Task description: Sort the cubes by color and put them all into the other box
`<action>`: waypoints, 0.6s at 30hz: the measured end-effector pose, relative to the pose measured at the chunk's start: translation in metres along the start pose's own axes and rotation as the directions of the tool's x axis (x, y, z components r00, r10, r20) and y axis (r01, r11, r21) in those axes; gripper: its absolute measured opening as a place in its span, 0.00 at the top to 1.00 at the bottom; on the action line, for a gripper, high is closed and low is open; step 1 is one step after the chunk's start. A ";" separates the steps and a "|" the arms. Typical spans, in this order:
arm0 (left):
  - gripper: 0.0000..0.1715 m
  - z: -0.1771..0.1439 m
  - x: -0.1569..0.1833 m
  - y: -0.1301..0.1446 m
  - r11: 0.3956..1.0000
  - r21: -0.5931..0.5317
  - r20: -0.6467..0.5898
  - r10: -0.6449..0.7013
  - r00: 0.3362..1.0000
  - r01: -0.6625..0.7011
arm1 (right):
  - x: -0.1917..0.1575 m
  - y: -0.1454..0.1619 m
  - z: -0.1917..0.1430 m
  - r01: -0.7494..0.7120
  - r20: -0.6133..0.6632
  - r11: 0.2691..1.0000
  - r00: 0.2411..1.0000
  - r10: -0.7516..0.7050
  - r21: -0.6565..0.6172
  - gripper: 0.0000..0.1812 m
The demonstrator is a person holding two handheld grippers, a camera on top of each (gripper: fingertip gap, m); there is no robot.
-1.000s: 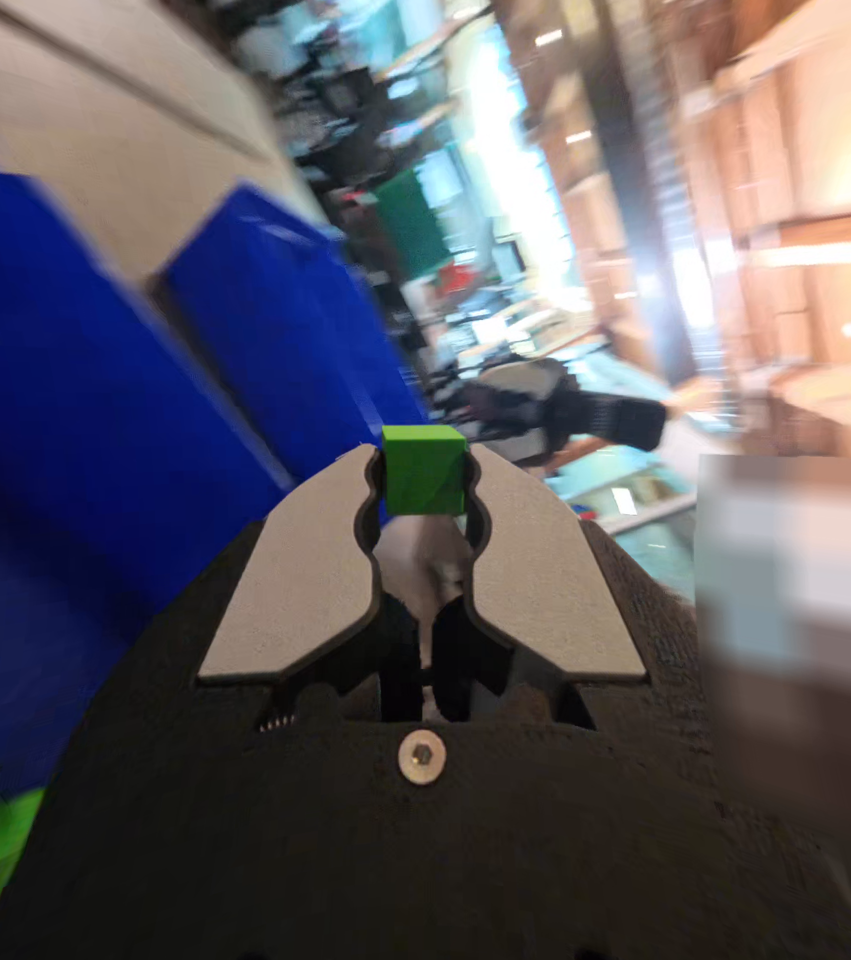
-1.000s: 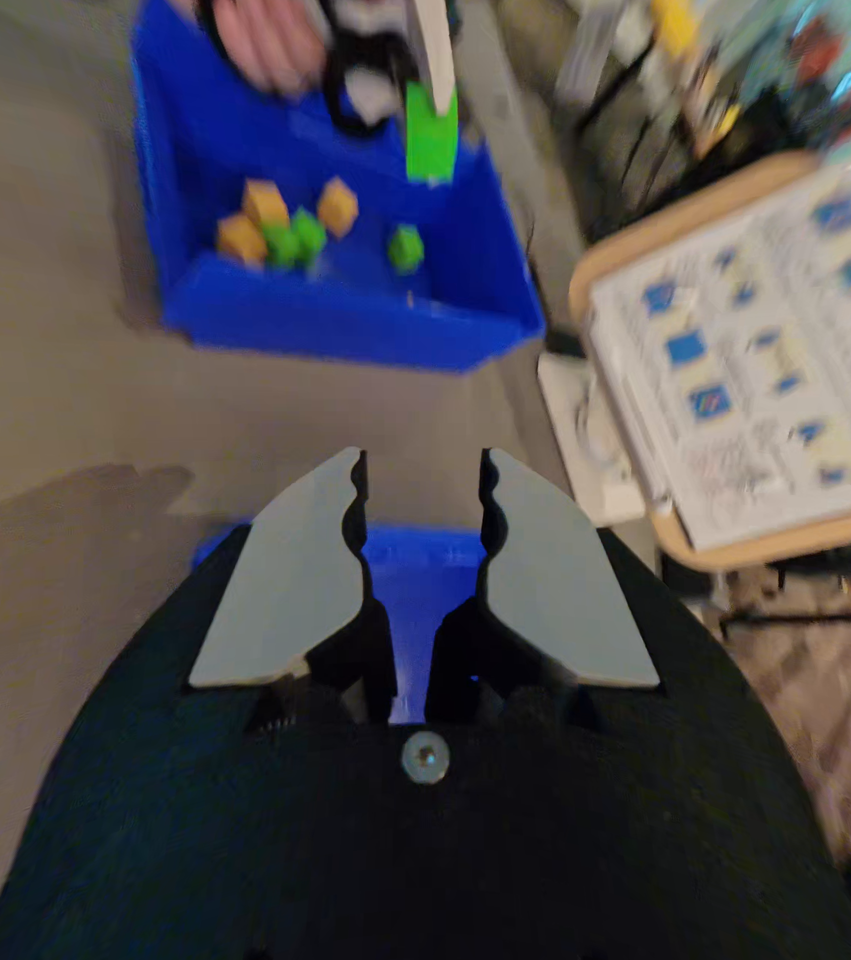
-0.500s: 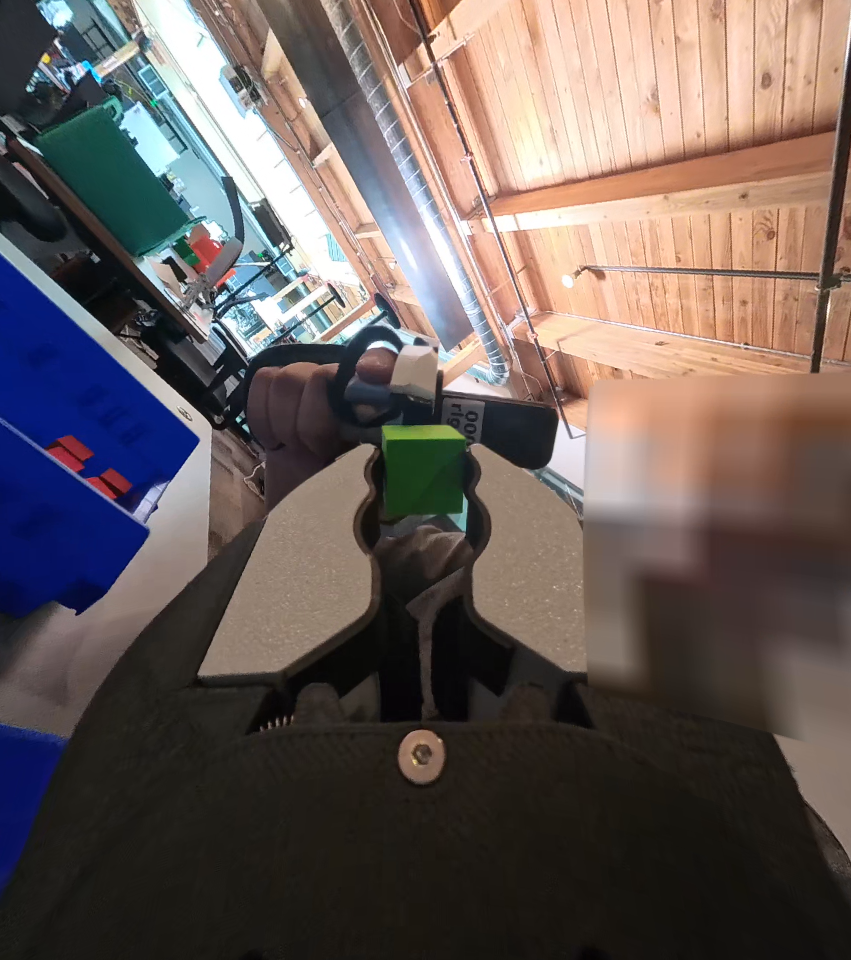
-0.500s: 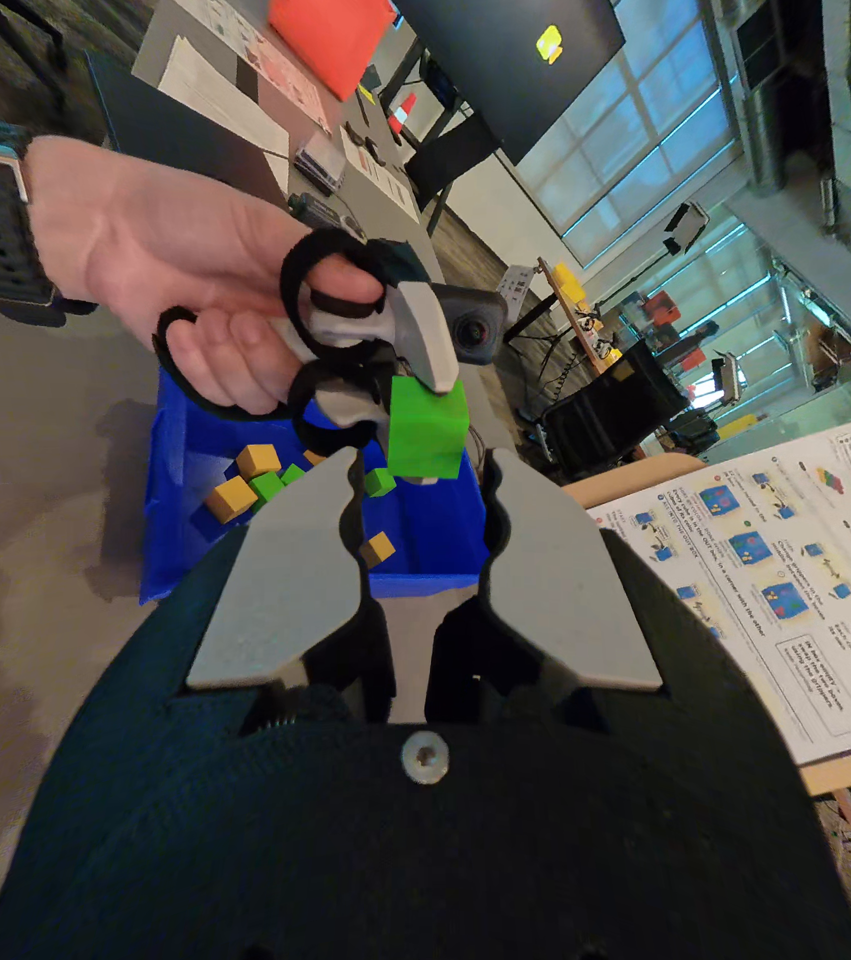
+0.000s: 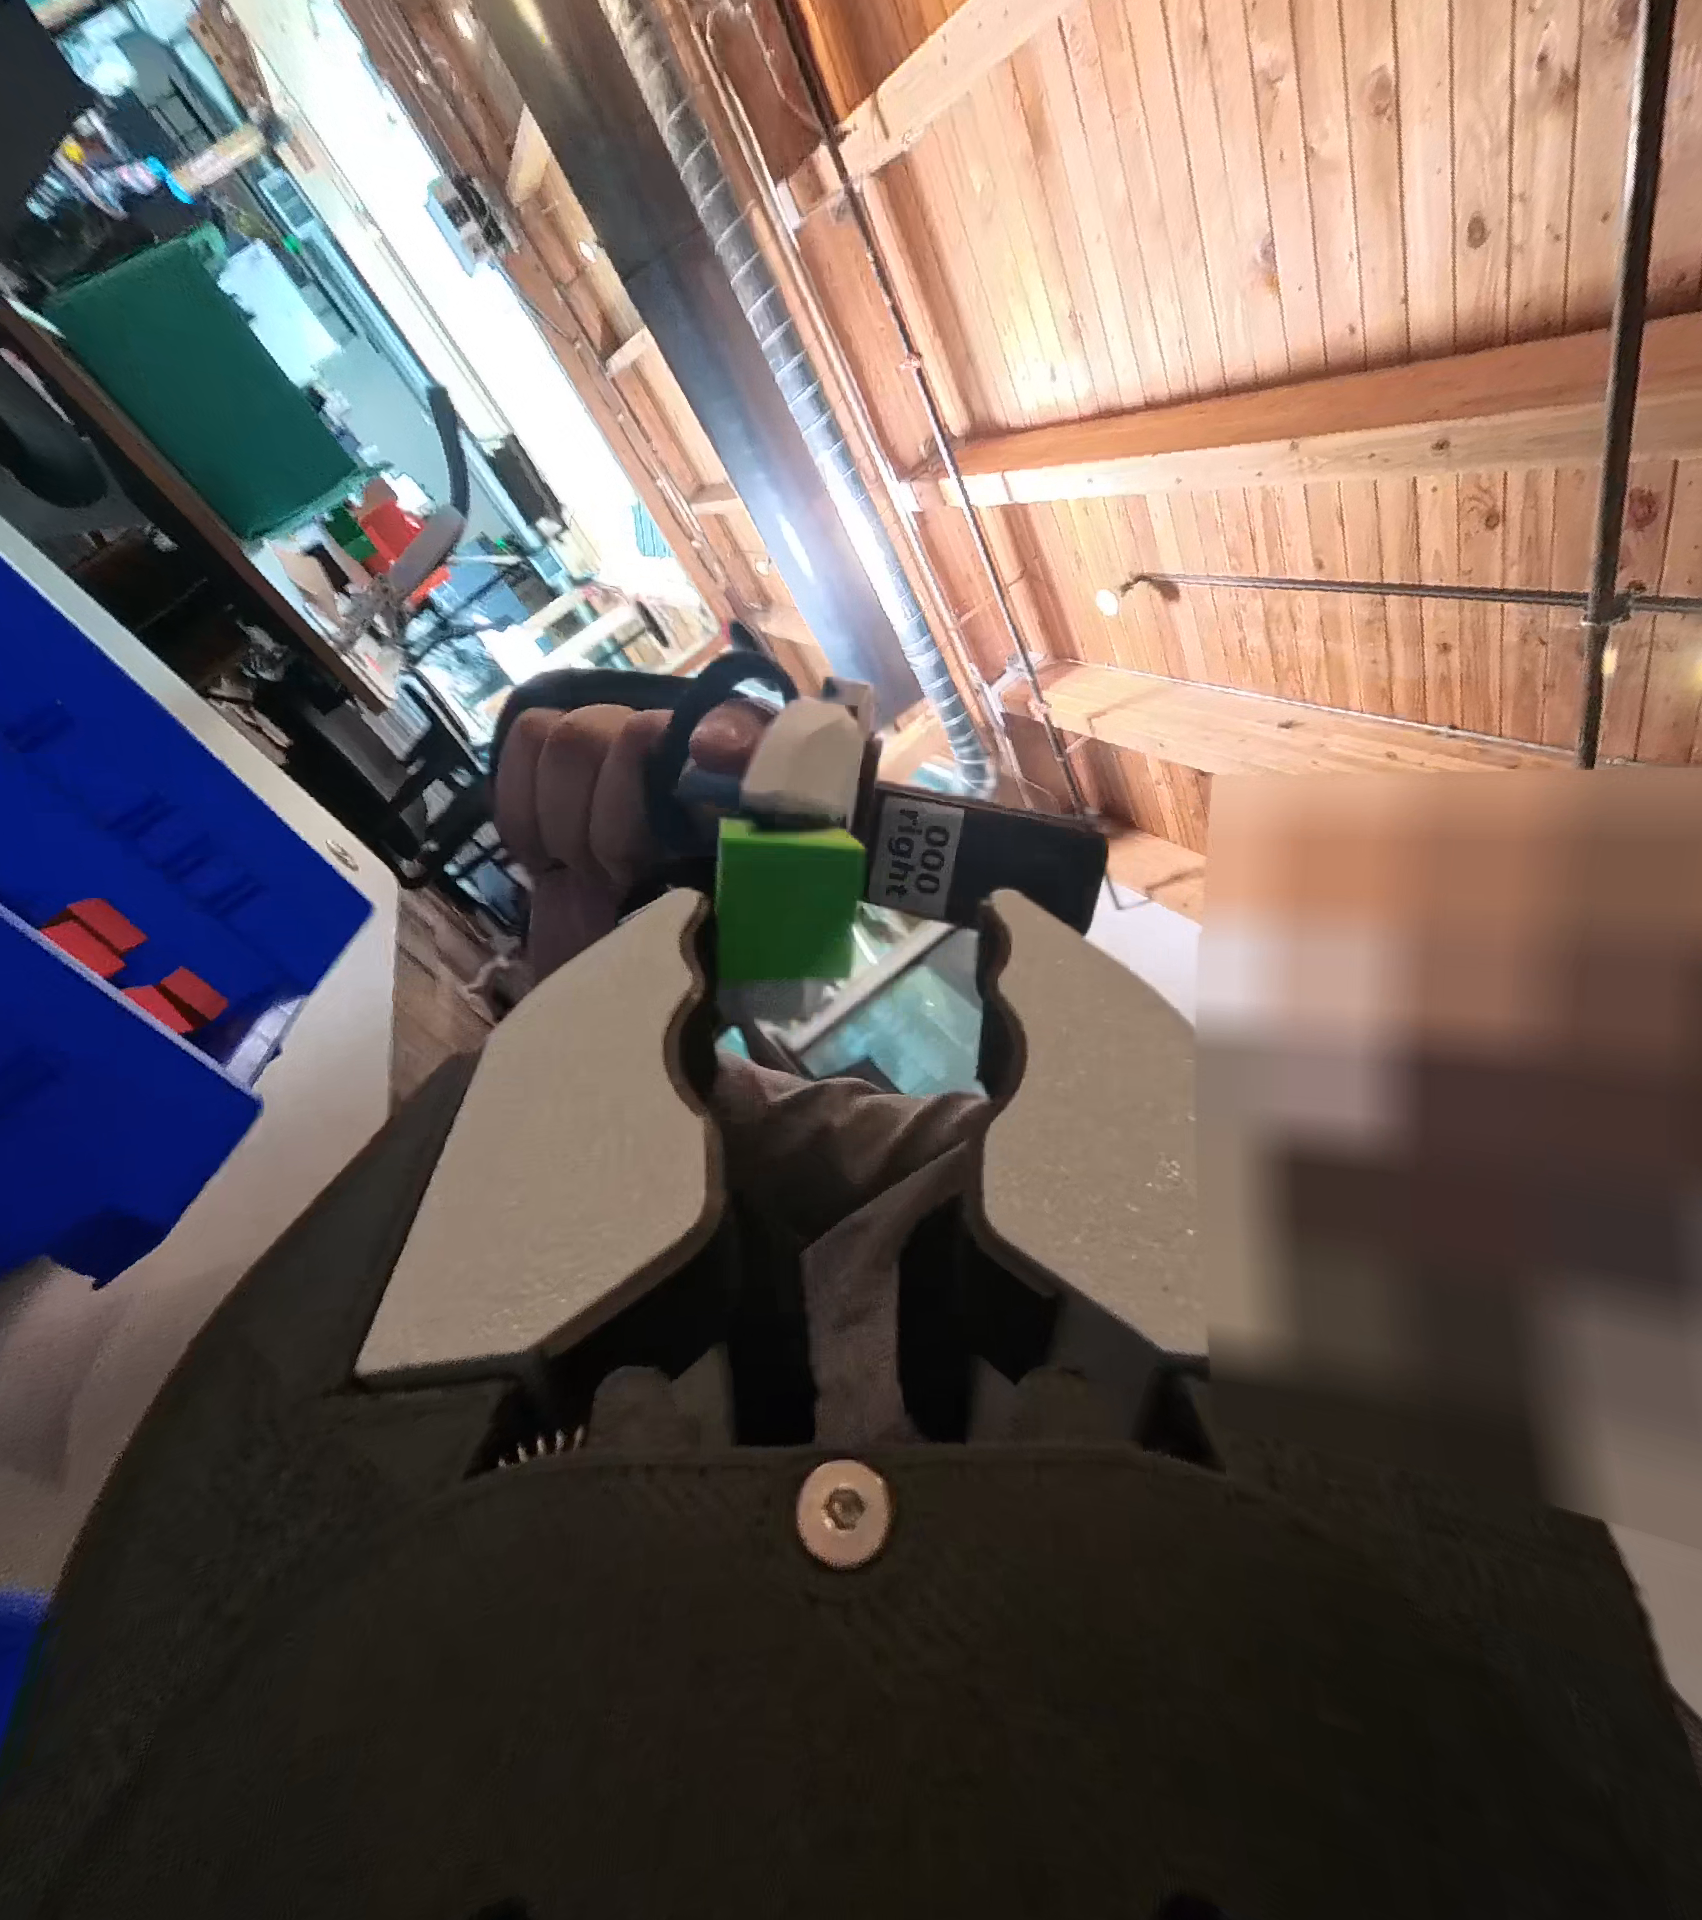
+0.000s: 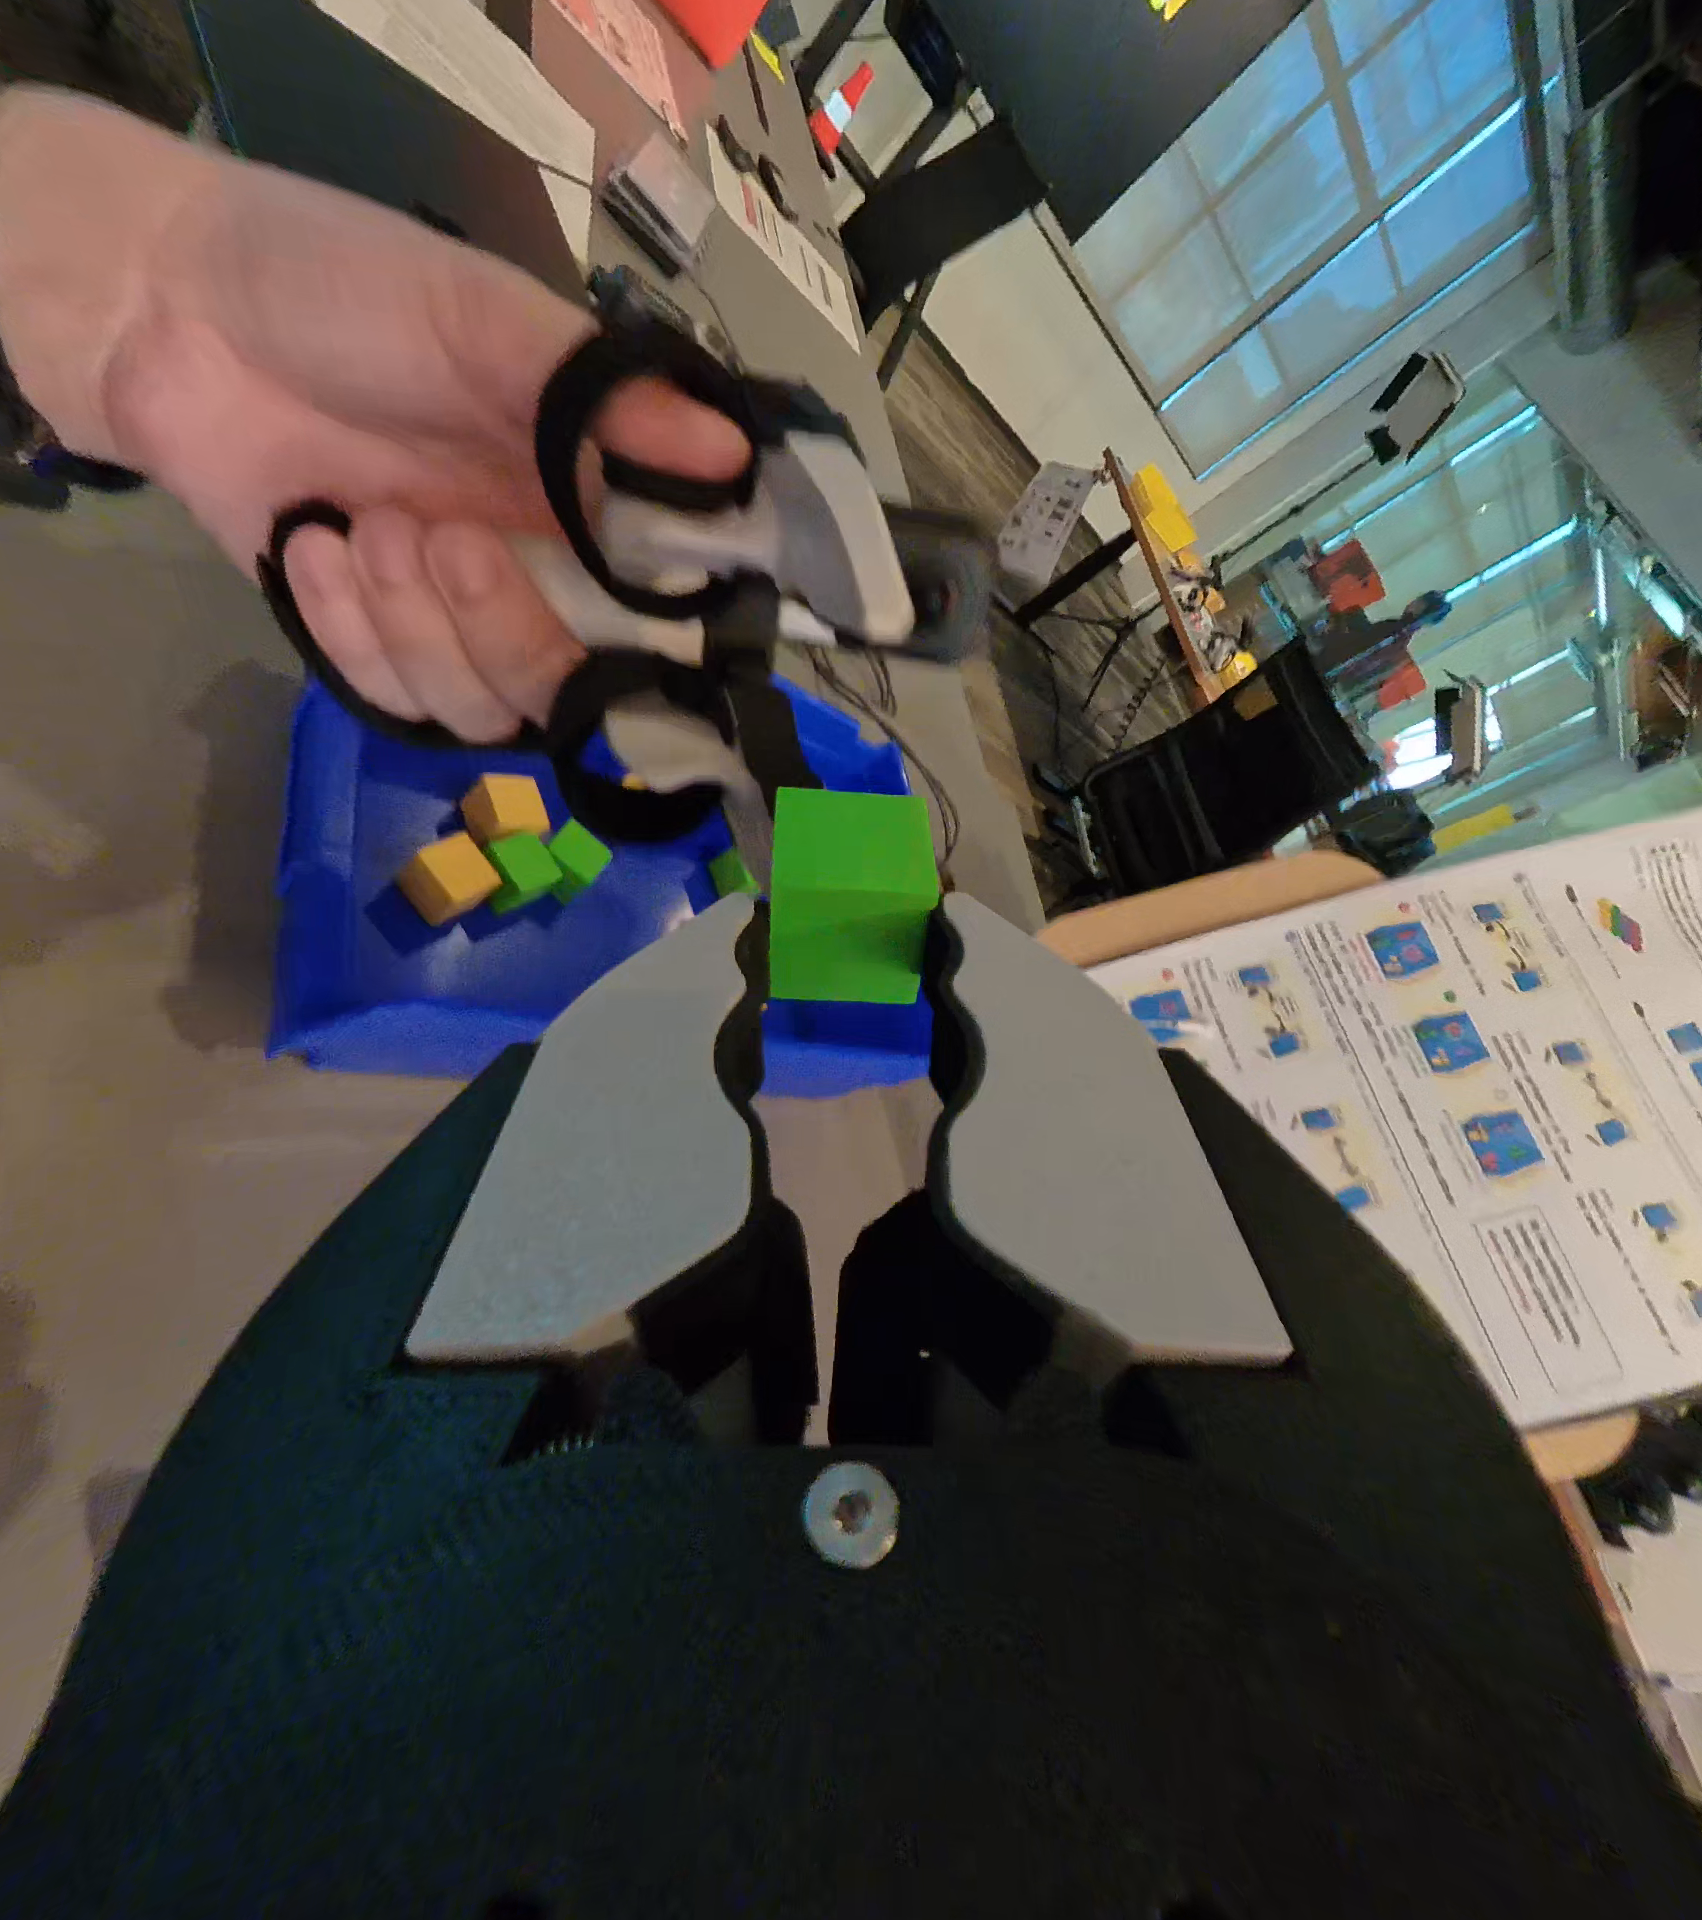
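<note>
Green plastic cube [image 6: 849, 883] sits clenched flat-faced in your right claw [image 6: 845, 914], its far end free inside your spread-open left claw [image 5: 847, 904].

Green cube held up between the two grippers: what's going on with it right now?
The right gripper is shut on the green cube, held in the air above the table. The left gripper faces it with its fingers open; the cube sits close by one finger, unclamped. Behind, a blue bin on the table holds loose yellow and green cubes, and a printed sheet lies to the side.
</note>
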State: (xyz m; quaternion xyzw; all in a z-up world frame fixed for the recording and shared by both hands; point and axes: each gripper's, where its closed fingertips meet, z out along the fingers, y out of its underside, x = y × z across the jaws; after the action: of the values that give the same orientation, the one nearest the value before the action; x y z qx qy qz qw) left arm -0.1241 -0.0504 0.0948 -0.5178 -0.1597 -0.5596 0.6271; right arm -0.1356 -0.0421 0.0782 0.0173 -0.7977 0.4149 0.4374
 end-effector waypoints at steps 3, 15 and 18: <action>0.79 -0.011 0.007 -0.002 0.996 0.026 0.061 0.078 0.995 -0.080 | 0.022 0.040 -0.023 -0.031 -0.003 0.987 1.000 0.031 -0.156 0.84; 0.85 -0.030 0.025 0.011 0.962 -0.058 0.274 0.272 0.922 -0.267 | 0.022 0.282 -0.048 -0.003 0.257 0.586 0.897 0.360 -0.810 0.84; 0.85 -0.029 0.028 0.014 0.960 -0.075 0.265 0.281 0.922 -0.271 | 0.011 0.310 -0.032 0.044 0.306 0.538 0.859 0.409 -0.842 0.84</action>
State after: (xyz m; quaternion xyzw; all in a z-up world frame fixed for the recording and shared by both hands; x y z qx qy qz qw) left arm -0.1134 -0.0917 0.0983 -0.6189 -0.1596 -0.3919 0.6618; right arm -0.2419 0.1865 -0.1055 -0.1763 -0.9743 0.0191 0.1387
